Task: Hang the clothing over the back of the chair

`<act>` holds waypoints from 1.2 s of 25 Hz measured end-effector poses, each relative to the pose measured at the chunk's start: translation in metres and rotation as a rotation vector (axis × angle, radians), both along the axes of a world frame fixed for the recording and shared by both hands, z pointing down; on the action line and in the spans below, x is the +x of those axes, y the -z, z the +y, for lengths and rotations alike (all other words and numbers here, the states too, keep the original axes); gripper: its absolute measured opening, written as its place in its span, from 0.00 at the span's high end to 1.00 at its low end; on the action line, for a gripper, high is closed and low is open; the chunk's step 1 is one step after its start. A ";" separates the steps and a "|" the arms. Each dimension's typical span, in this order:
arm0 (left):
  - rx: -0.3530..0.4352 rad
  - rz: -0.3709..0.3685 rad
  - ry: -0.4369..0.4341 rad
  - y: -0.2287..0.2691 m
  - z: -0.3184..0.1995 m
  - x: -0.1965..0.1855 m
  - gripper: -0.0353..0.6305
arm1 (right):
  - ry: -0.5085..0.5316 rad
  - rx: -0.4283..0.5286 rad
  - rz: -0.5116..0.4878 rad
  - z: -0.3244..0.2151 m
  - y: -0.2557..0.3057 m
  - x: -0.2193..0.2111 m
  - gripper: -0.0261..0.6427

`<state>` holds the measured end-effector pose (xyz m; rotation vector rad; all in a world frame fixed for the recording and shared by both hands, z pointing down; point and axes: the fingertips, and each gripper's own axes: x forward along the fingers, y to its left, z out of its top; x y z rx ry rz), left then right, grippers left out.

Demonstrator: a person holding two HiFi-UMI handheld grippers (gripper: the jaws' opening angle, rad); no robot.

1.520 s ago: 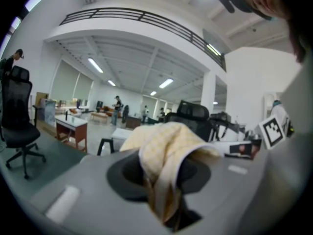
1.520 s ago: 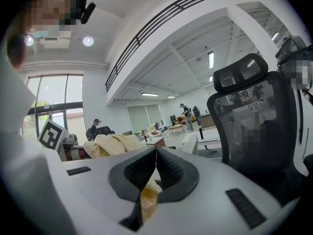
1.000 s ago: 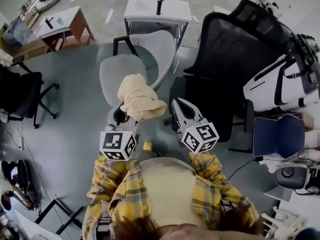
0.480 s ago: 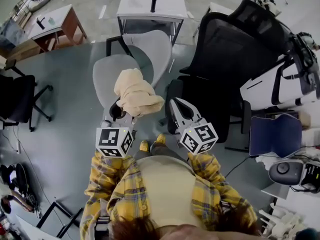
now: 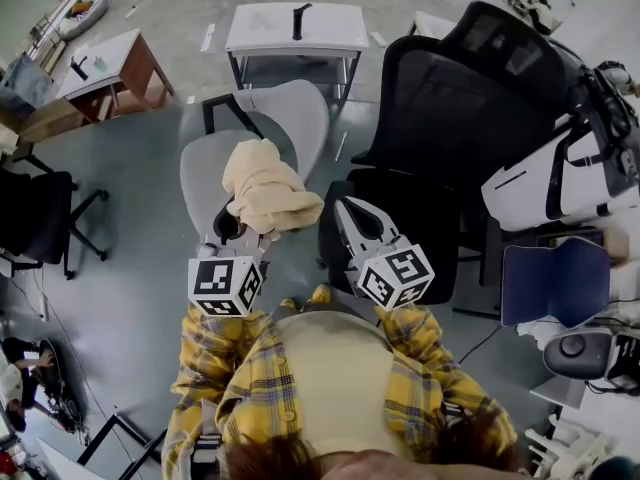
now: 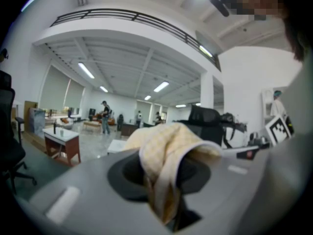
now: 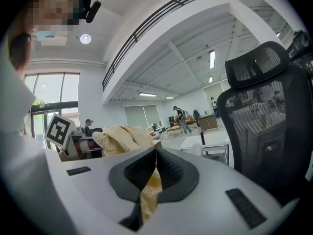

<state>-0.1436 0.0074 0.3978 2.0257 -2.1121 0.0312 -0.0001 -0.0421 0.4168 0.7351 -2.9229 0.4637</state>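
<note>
Clothing [image 5: 265, 186], a cream checked garment bunched into a loose bundle, sits at the front of the left claw [image 5: 236, 234]. That claw's jaws are nearly closed and pinch a thick fold of it. In the left gripper view the fabric rises between the dark pads and flops over to the right.

The right claw [image 5: 343, 210] is held just beside the bundle's right end. Its jaws meet at the tips, and a narrow strip of the same yellowish checked cloth is caught in the gap below them (the head view does not show this strip clearly).

Both claws point forward and only slightly downward, held out by a person in a yellow plaid shirt [image 5: 250, 378]. Seen from the head, the bundle hangs in the air over the seat of a grey chair [image 5: 290, 113], clear of the chair's curved back.

A black office chair [image 5: 450, 98] with a mesh back stands to the right, near the right claw. Beyond the grey chair is a white bench [image 5: 260, 23] with a dark upright object [image 5: 297, 20] on it.
</note>
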 end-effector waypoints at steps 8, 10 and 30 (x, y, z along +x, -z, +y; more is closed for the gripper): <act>0.027 -0.042 0.056 0.016 -0.028 -0.005 0.79 | 0.006 0.005 -0.015 -0.027 0.001 0.014 0.94; 0.031 -0.047 0.060 0.020 -0.034 -0.009 0.79 | 0.001 0.004 -0.019 -0.032 0.002 0.015 0.94; 0.044 -0.052 -0.070 0.026 -0.167 -0.067 0.79 | -0.165 -0.022 0.006 -0.124 -0.003 -0.020 0.94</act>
